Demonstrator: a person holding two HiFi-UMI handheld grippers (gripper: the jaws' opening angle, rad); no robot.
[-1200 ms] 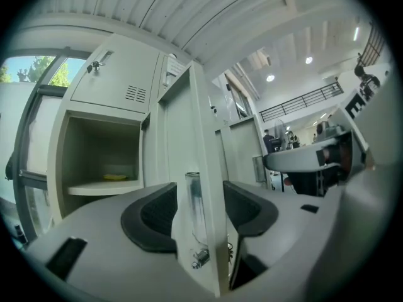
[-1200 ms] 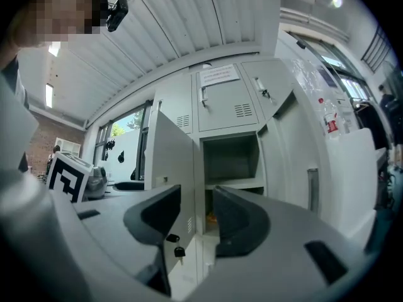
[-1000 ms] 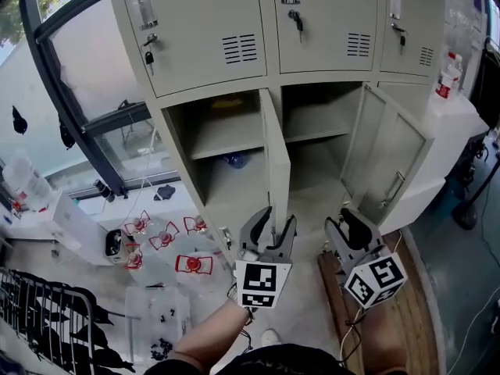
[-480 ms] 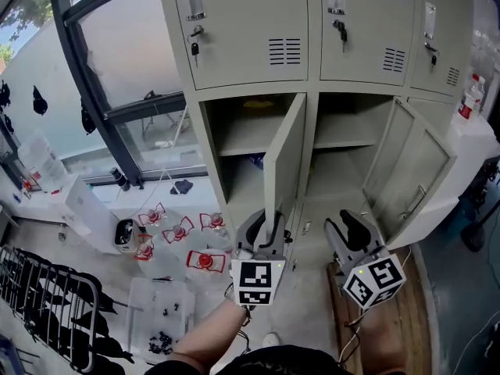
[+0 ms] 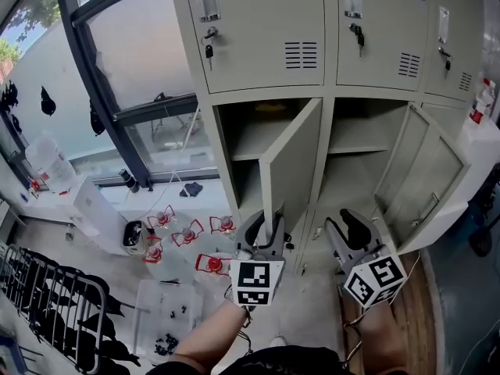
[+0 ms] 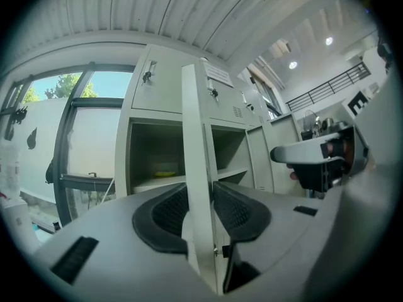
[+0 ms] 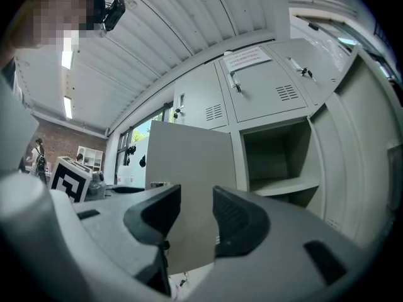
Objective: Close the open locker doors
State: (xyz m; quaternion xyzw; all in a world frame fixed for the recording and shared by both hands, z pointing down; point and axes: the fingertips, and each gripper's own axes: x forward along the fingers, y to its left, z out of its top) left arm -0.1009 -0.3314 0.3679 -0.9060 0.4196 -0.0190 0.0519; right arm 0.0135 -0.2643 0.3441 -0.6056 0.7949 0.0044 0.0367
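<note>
- Locker doors: the left locker door (image 5: 291,162) stands half open, its free edge at 12 o'clock from your left gripper (image 5: 267,222); the right locker door (image 5: 418,180) hangs wide open at 1 o'clock from your right gripper (image 5: 344,225)
- Your left fingers (image 6: 165,211) pinch the left locker door's free edge, one pad on each face; the jaws have just eased apart a little with that edge between them
- Your right fingers (image 7: 238,222) are spread with nothing between them; the left locker door's face shows beyond the gap
- The right gripper sits at 3 o'clock of the left one, well apart from the right locker door
- Open room lies between the left locker door and its compartment (image 5: 242,143) at 11 o'clock; small red things (image 5: 187,233) litter the floor at 9 o'clock
</note>
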